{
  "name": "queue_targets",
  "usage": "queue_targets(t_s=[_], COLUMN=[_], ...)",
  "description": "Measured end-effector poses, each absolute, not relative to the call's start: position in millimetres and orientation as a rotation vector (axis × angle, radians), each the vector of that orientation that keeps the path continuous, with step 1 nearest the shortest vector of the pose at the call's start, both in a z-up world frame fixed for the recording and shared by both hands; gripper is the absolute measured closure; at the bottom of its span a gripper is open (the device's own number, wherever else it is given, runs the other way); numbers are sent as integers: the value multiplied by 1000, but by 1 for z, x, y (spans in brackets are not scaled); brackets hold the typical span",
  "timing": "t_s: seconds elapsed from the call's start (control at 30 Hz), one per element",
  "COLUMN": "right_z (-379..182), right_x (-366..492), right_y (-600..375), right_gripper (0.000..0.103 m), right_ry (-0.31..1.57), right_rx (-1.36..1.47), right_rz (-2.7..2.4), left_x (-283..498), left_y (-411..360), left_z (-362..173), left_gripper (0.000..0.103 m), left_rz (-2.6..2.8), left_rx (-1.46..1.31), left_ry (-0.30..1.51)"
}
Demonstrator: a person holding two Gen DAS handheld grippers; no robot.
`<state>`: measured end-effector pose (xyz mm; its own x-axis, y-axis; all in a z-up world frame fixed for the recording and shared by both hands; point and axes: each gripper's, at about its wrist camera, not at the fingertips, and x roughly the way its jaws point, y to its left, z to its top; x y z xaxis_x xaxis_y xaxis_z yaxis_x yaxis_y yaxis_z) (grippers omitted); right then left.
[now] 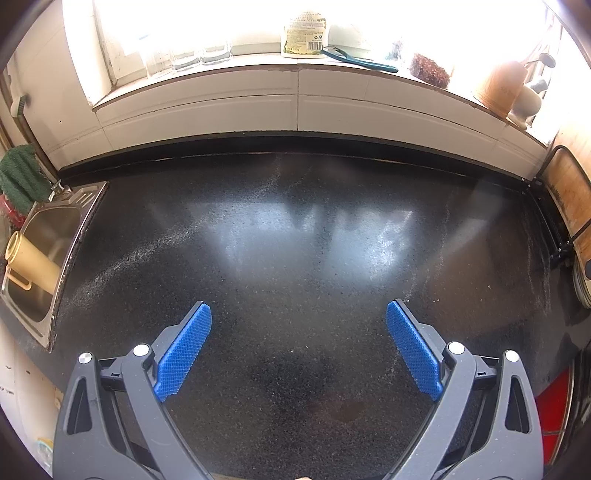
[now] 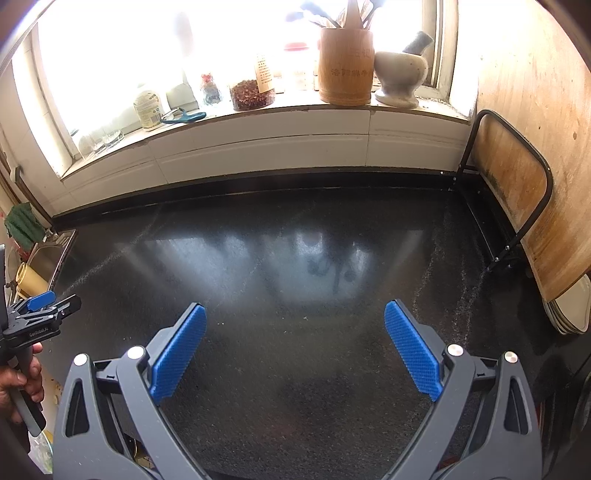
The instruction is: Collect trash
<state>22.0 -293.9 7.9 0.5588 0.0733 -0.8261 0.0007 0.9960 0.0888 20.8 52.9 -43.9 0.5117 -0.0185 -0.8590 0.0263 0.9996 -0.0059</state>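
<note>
Both the left gripper (image 1: pixel 298 314) and the right gripper (image 2: pixel 294 314) hover over the dark desk (image 1: pixel 295 240) with fingers spread wide and empty, likely searching; no trash shows on it. The left gripper's body reads roughly "GenRobot.AI". The sill's wooden holder (image 2: pixel 345 66) carries carved characters, illegible; a bottle (image 1: pixel 304 35) shows a barcode.

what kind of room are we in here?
A home kitchen, most likely: a dark speckled countertop with a steel sink at its left end, and a windowsill holding a wooden utensil holder and a stone mortar and pestle.
</note>
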Motion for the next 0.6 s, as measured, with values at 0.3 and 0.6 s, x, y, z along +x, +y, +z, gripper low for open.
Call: queue_targets(t_s=[0.3,0.6], right_z=[7,5], right_x=[24,24], right_y=[-293,-293], right_gripper=[9,9], right_ry=[982,982], right_rx=[77,82], right_rz=[55,58], left_x=[20,19], left_y=[56,58], left_z=[-45,-44], left_gripper=[10,10], left_rz=[-31,-32], left_rx=[3,1], left_ry=[1044,1020])
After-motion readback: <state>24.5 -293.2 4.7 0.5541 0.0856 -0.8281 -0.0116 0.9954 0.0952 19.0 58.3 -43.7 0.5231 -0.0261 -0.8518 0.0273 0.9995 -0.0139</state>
